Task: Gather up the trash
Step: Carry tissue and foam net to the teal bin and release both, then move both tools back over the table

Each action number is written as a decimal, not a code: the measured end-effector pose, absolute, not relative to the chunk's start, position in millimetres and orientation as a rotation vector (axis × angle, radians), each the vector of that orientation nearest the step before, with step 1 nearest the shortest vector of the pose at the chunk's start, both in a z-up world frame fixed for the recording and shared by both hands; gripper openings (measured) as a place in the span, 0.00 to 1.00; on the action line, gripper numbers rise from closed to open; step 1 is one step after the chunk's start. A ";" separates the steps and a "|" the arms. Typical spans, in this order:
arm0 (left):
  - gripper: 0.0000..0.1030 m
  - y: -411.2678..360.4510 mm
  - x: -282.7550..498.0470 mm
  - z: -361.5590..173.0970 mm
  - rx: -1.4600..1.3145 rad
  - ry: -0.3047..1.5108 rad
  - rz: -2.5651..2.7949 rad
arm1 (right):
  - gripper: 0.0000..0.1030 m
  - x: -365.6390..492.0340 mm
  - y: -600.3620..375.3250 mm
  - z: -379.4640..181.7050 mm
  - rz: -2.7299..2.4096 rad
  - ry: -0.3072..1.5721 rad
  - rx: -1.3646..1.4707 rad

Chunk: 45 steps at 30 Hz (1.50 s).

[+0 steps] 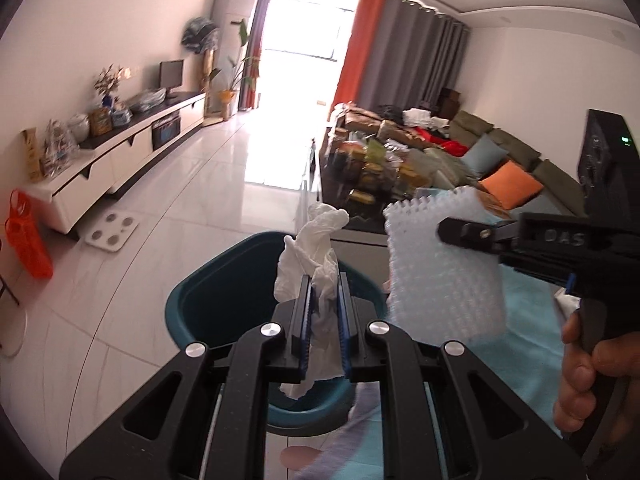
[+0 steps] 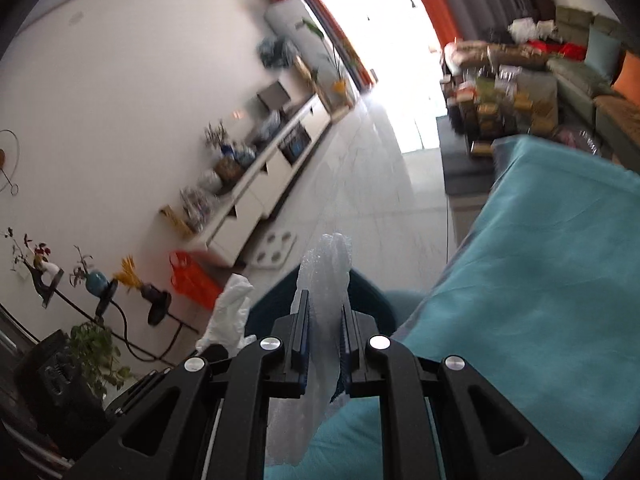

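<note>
My left gripper (image 1: 325,280) is shut on a crumpled white tissue (image 1: 316,240), which sticks up past the fingertips. It hangs over the open mouth of a dark teal bin (image 1: 208,300) on the floor. To the right, my right gripper (image 1: 444,230) is shut on a white bubbled foam sheet (image 1: 440,280), with a person's hand (image 1: 580,368) on its grip. In the right wrist view the right gripper (image 2: 325,296) pinches that foam sheet (image 2: 326,264) edge-on above the bin's rim (image 2: 368,292). The tissue (image 2: 232,308) shows at its left.
A teal cloth-covered table (image 2: 540,280) lies right of the bin. A white scale (image 1: 112,230) and an orange bag (image 1: 28,236) sit on the tiled floor by a long white cabinet (image 1: 120,160). A cluttered coffee table (image 1: 372,176) and a sofa (image 1: 500,160) stand beyond.
</note>
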State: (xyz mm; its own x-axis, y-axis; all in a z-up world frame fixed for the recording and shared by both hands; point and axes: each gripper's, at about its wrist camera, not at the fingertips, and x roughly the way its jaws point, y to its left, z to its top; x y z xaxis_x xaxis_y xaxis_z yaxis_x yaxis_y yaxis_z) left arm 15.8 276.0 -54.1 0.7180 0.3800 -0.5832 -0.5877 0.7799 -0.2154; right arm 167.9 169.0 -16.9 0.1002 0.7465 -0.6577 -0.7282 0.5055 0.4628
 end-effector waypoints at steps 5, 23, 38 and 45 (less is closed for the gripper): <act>0.12 299.8 26.2 -83.1 -0.460 0.592 0.566 | 0.11 163.8 207.8 -49.5 1.054 1.077 -0.104; 0.40 330.0 71.0 -131.7 -0.529 0.640 0.563 | 0.37 170.0 234.7 -77.2 0.996 1.135 -0.144; 0.95 304.9 34.2 -64.8 -0.485 0.442 0.582 | 0.79 160.3 147.3 9.3 1.011 0.823 -0.019; 0.95 282.5 11.7 -23.8 -0.490 0.342 0.580 | 0.93 147.7 90.6 45.1 0.955 0.637 0.009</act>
State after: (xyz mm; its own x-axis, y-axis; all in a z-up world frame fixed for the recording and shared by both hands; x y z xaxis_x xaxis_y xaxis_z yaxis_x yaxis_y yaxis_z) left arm 11.7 282.5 -23.8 0.7863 0.4364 -0.4374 -0.5942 0.7282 -0.3415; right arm 147.7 90.6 45.1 0.4102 0.7614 -0.5020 -0.7563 0.5916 0.2793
